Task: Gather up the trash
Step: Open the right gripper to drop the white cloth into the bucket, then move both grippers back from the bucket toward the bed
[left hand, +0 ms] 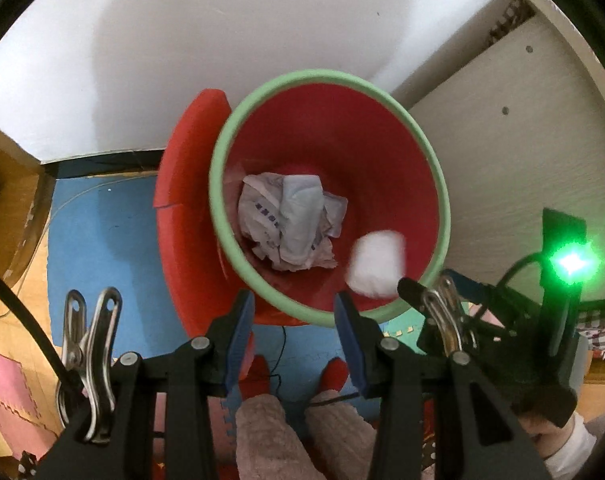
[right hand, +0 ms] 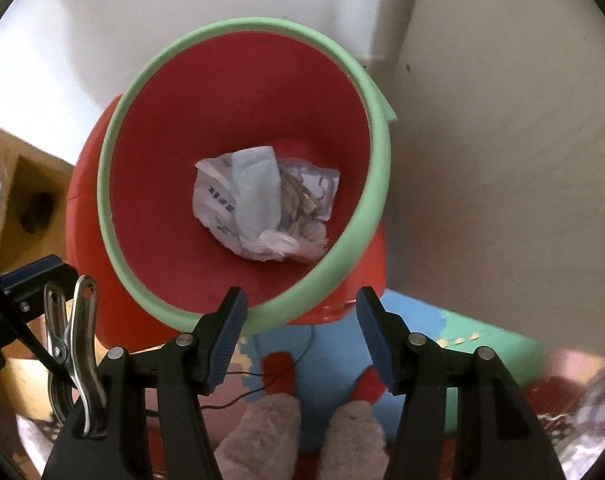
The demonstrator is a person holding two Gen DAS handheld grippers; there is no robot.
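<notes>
Blue pads of your left hand-held gripper [left hand: 294, 312] sit nearest the lens, parted with nothing between them, poised at the 6 o'clock edge of the red bin [left hand: 382, 152] with its pale green rim [left hand: 222, 152]. Your right hand-held gripper [right hand: 302, 320] looks down on the same bin from its own side; its jaws stand apart and bare too, straddling the near rim.

You seem to be at the drop step. In the left view a white wad [left hand: 376, 262] shows blurred at about 4 o'clock inside the bin mouth, just off the tip of the other gripper; whether it is falling or touching the wall you cannot tell. It does not appear in the right view.

Already at the bottom lies a crumpled heap of trash [right hand: 262, 208]: thin printed wrappers, white with dark lettering, wadded around a pale blue piece. It looks light, soft and springy, unlikely to bounce out.

Next, you probably need to lift both grippers clear of the rim without knocking the bin, which stands close against the white wall [left hand: 182, 40] and a pale board [left hand: 522, 140] at 2 o'clock, then go for any remaining litter. Your feet in red socks [right hand: 278, 372] stand on the blue mat [left hand: 102, 240] below, beside a thin dark cable [right hand: 262, 388]; mind it.
</notes>
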